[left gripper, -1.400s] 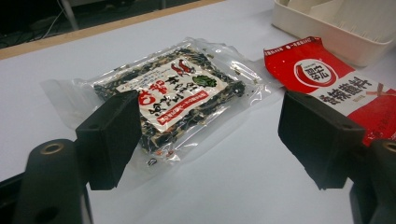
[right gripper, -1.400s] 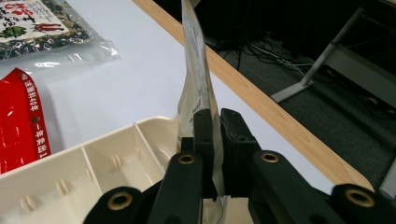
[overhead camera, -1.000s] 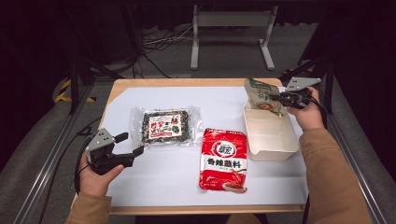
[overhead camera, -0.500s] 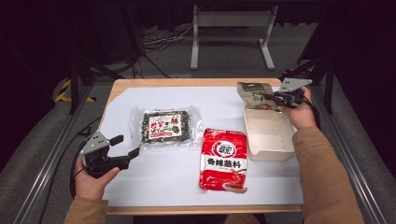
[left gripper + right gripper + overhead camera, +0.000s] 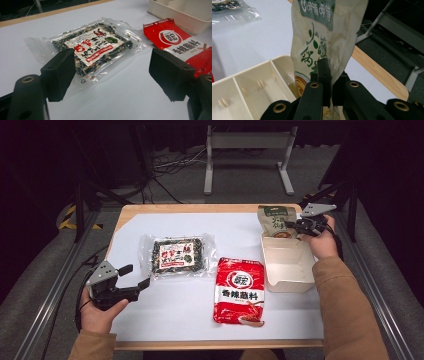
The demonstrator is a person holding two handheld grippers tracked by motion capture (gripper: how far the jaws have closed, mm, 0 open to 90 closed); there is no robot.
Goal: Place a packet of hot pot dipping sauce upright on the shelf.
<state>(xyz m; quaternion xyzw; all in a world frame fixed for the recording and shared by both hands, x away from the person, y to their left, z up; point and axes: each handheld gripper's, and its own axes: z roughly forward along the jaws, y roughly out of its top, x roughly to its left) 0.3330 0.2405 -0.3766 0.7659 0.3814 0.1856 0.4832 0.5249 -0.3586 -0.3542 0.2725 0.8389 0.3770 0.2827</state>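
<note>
**Green pouch brought to the far end of the tray**

Since one second ago, the right gripper (image 5: 295, 226) carried the green pouch (image 5: 274, 221) a little away from the person, and the left gripper (image 5: 135, 281) drew slightly back toward the near edge of the surface (image 5: 170, 312).

High view: the pouch now stands upright at the far end of the cream tray (image 5: 295, 285), the right gripper closed on its side. The left gripper rests with jaws apart, holding nothing, near the clear packet of dark dried mix (image 5: 178, 255). A red sachet (image 5: 239, 291) lies between packet and tray.

Left gripper view: the jaws stand wide, the clear packet (image 5: 90, 48) just ahead of them. Its label has red and black Chinese characters I cannot read surely. The red sachet (image 5: 180, 41) shows a white round logo.

Right gripper view: the jaws pinch the pouch (image 5: 324, 37), green Chinese writing on pale ground, its bottom inside a tray compartment (image 5: 249, 92).

I judge the step is placing the pouch into the tray; next it needs lowering or laying flat, then release
</note>
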